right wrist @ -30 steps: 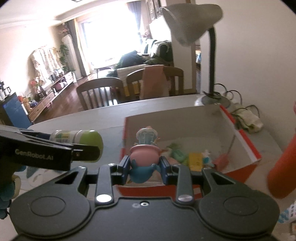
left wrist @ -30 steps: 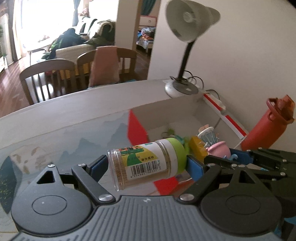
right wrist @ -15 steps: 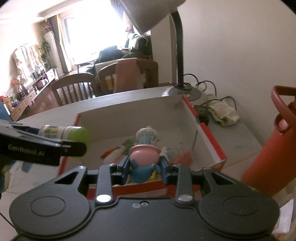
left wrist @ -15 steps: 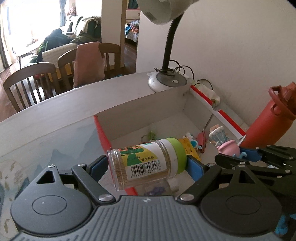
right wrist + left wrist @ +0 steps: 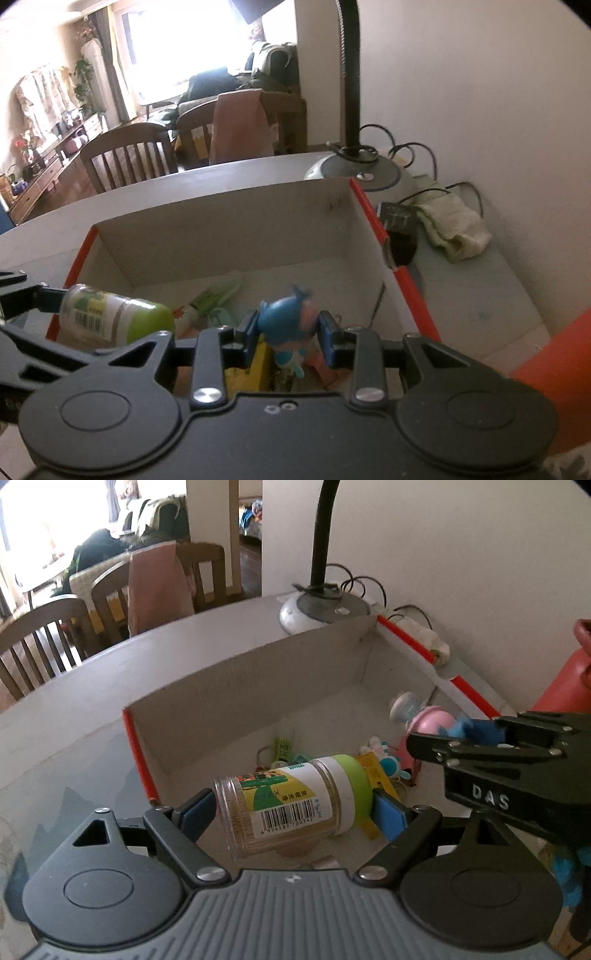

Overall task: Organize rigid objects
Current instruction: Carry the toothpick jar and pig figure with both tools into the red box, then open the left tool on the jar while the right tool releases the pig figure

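The left gripper [image 5: 293, 810] pinched a toothpick jar [image 5: 291, 806] lengthwise over the box [image 5: 229, 686], and beside it the right gripper [image 5: 287, 334] pinched a figurine [image 5: 286, 328], so releasing both together risked a collision.

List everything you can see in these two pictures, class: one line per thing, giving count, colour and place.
Box: one, white with red edges, on table.
Jar: one, clear with green lid, in left claw above box.
Figurine: one, blue and pink, in right claw above box.
Small items: several, mixed colours, on box floor.
Lamp: one, black stem, behind box.
Bottle: one, orange-red, right of box.
Cloth: one, pale, by wall.
Chairs: two, brown, beyond table.
Left claw: one, black.
Right claw: one, black.
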`<act>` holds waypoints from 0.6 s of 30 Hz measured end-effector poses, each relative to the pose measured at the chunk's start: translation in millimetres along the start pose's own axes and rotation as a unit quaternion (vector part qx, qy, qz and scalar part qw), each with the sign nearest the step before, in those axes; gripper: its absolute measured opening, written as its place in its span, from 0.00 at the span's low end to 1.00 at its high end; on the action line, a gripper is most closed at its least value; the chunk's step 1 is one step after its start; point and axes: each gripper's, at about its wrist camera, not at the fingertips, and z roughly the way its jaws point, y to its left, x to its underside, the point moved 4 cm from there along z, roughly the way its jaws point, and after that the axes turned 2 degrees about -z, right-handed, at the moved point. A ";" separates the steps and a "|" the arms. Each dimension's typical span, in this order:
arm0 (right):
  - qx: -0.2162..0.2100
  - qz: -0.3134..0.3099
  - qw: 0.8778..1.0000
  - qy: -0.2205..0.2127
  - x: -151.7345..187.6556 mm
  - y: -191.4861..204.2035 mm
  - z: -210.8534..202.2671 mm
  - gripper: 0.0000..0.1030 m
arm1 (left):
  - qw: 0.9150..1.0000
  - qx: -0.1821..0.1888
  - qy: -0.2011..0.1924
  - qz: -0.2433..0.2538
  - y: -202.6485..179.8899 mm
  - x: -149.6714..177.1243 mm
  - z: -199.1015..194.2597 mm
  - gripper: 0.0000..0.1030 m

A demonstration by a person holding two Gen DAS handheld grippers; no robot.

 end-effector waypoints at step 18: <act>0.016 -0.021 0.999 0.044 -2.2 -4.3 41.2 0.30 | 0.998 -0.004 0.056 0.036 -14.0 8.4 41.9 0.87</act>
